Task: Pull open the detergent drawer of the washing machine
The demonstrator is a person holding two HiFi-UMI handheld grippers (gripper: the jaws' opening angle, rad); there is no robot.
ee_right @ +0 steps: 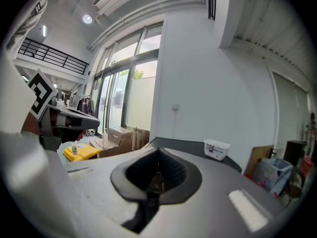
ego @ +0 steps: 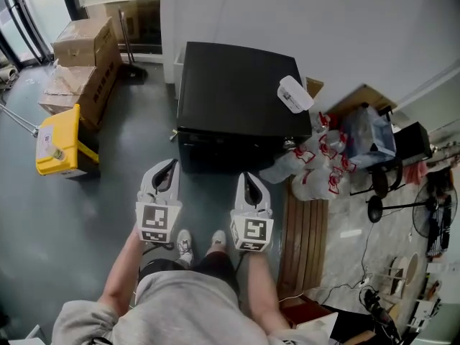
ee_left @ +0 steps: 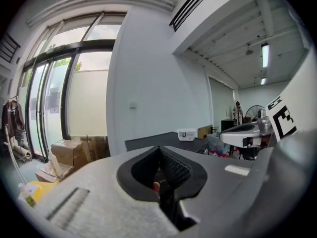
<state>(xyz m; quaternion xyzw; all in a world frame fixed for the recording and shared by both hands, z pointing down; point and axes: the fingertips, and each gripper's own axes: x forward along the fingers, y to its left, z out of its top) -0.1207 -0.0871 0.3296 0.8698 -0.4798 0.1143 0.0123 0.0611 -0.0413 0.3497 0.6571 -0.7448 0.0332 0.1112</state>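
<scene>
Before the washing machine [ego: 233, 92]: jaws shut, nothing held

A white tub [ego: 295, 93] sits at its top's right edge; its drawer cannot be made out. Left gripper [ego: 171, 164] and right gripper [ego: 248, 177] hover near its dark front.

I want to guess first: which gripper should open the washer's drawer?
Probably the right gripper: it points straight at the front of the washing machine, while the left gripper sits by its corner. Both are shut; the drawer itself isn't visible.
</scene>
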